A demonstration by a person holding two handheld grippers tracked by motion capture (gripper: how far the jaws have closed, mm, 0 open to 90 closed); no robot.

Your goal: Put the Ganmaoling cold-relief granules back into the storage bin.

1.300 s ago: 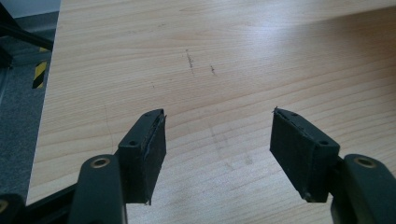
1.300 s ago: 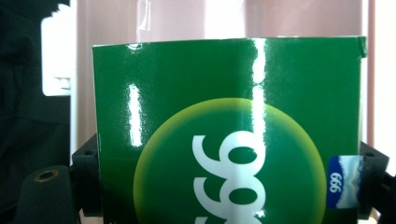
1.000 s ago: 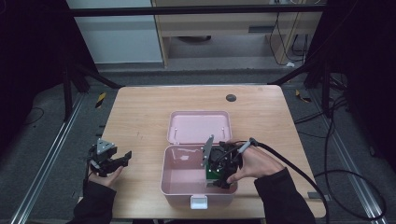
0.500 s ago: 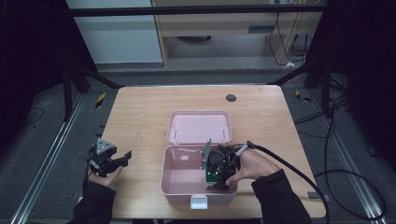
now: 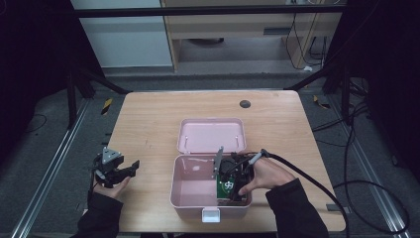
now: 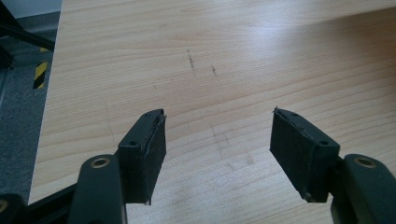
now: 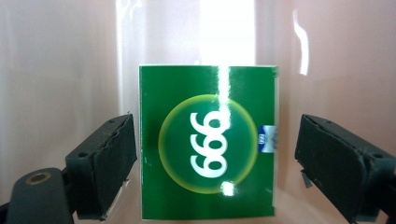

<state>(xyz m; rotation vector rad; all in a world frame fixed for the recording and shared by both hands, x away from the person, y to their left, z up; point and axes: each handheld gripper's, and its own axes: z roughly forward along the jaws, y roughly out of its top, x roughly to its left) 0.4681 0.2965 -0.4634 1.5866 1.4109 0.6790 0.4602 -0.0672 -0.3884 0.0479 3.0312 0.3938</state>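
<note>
Right gripper view: right gripper [image 7: 215, 154] jaws just opening, apart from green box [image 7: 208, 140] in pink case [image 5: 190, 186]; left gripper [image 6: 217, 158] wide open, empty.

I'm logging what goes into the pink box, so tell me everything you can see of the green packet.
The green packet is a flat, glossy rectangular box, cardboard by the look of it, with a yellow-ringed circle bearing white digits and a small blue-and-white mark at one edge. It lies inside the pink box, at its right end. The right gripper straddles it; its jaws have just been opening and the pads stand clear of its sides.
</note>
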